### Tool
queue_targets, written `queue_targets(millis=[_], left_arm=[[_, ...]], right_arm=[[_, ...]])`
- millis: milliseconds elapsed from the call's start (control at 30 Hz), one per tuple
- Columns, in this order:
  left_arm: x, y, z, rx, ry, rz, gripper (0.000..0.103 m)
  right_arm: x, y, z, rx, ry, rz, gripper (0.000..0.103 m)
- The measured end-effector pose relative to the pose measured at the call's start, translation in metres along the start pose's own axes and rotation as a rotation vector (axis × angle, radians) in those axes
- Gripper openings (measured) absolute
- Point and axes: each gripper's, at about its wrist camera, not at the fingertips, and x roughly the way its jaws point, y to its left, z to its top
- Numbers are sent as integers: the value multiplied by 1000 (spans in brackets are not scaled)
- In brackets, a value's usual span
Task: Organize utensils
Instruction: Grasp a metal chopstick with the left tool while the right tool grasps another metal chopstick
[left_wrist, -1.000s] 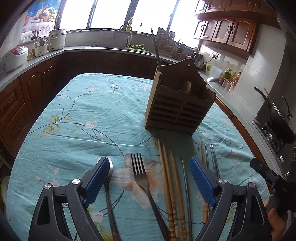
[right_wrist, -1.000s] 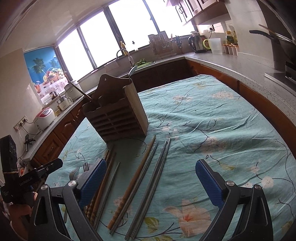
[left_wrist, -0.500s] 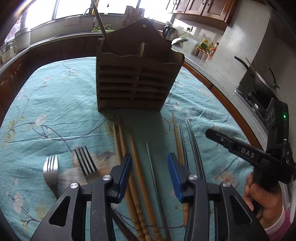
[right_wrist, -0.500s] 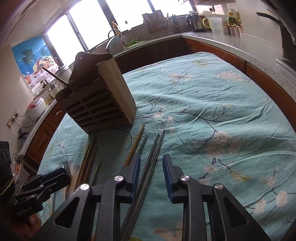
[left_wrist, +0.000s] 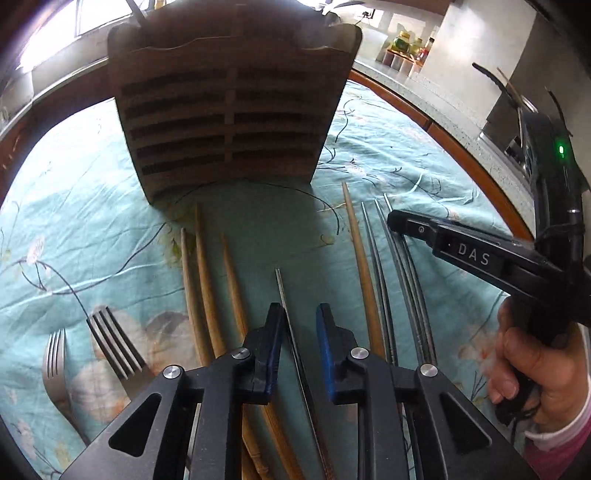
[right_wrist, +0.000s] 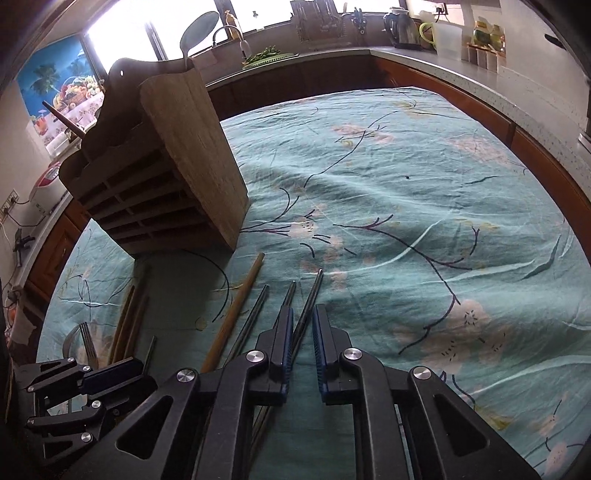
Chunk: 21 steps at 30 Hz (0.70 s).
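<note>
1. Left claw (left_wrist: 300, 312) closing around a single thin metal chopstick (left_wrist: 286, 295) lying flat on the surface (left_wrist: 92, 221); pads not yet pressing, small gap on each side.
2. Right claw (right_wrist: 303, 317) also closing, a metal chopstick (right_wrist: 312, 291) between its pads (contact hard to tell).
3. Wooden chopsticks (left_wrist: 208, 280) lie just left of the left claw, forks (left_wrist: 110, 343) further left.
4. Wooden holder (left_wrist: 229, 99) stands ahead of both claws.
5. Handling: metal sticks likely light, rigid, slick, prone to roll or pivot; pinch near mid-length, firmly.
</note>
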Motion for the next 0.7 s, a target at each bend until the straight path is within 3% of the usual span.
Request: queue_targets(millis=[200, 367, 700], left_arm=[[10, -9, 1, 31, 1, 41, 5], [10, 0, -1, -13, -7, -11, 3], [-32, 5, -8, -75, -109, -114, 2]], right_arm=[[3, 8, 0, -51, -17, -43, 10], [-7, -5, -3, 46, -29, 30, 5], [-67, 0, -7, 75, -122, 106, 5]])
